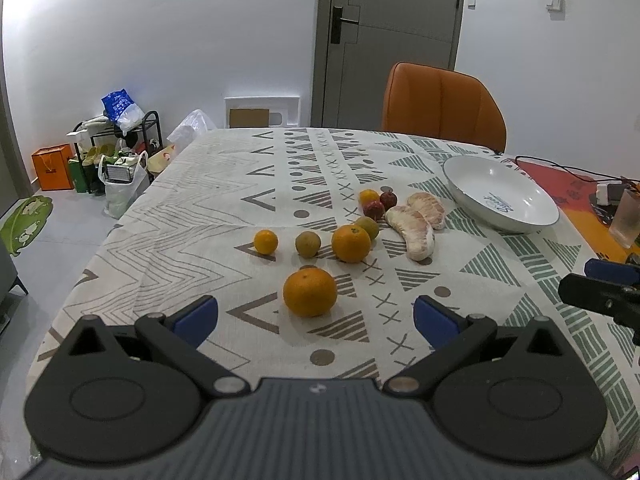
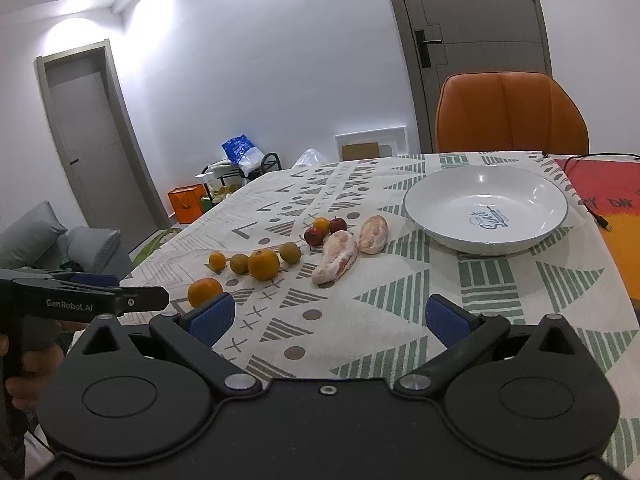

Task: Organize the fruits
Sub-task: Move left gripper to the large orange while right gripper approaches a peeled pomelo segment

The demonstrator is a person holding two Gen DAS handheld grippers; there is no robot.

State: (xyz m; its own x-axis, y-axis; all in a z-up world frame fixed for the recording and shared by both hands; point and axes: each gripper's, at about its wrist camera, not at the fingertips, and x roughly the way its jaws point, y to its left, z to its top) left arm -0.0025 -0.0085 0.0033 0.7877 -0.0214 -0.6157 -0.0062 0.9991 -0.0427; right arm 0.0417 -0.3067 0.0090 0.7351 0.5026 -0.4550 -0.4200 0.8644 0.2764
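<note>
Left gripper (image 1: 316, 318) spread wide over the patterned tablecloth (image 1: 168, 216), blue pads (image 1: 198, 318) empty, nearest mandarin (image 1: 310, 292) lying just ahead between them, untouched. Right gripper (image 2: 330, 316) likewise wide open, nothing held, hovering above bare cloth nearer the bowl side. "GenRobot.AI" readable in white on the black body of the left tool, seen from the right wrist view, with a hand (image 2: 24, 364) wrapped round its grip. Blue script at the bottom of the white bowl (image 2: 486, 210), probably "Sweet", smaller print beside it too fine to read. Dark letters on the red and orange mat (image 2: 604, 200) at the far right, cut off at the frame edge. Fruit loose on the cloth, all outside the bowl: a larger orange (image 1: 351, 243), a small orange (image 1: 266, 241), two brownish-green round fruits (image 1: 307, 244), two peeled pomelo segments (image 1: 412, 232) side by side, two small red fruits (image 1: 374, 210) and a small yellow-orange fruit (image 1: 369, 197) bunched together behind. Bowl standing empty, beyond the pomelo and to its right. Frosted glass (image 1: 626, 220) and tangled cables (image 1: 576, 172) past the bowl. Orange chair (image 1: 442, 106) at the far table edge, grey door (image 1: 394, 40) behind, cluttered black rack (image 1: 120, 136) with bags and an orange box (image 1: 52, 166) on the floor to the left.
</note>
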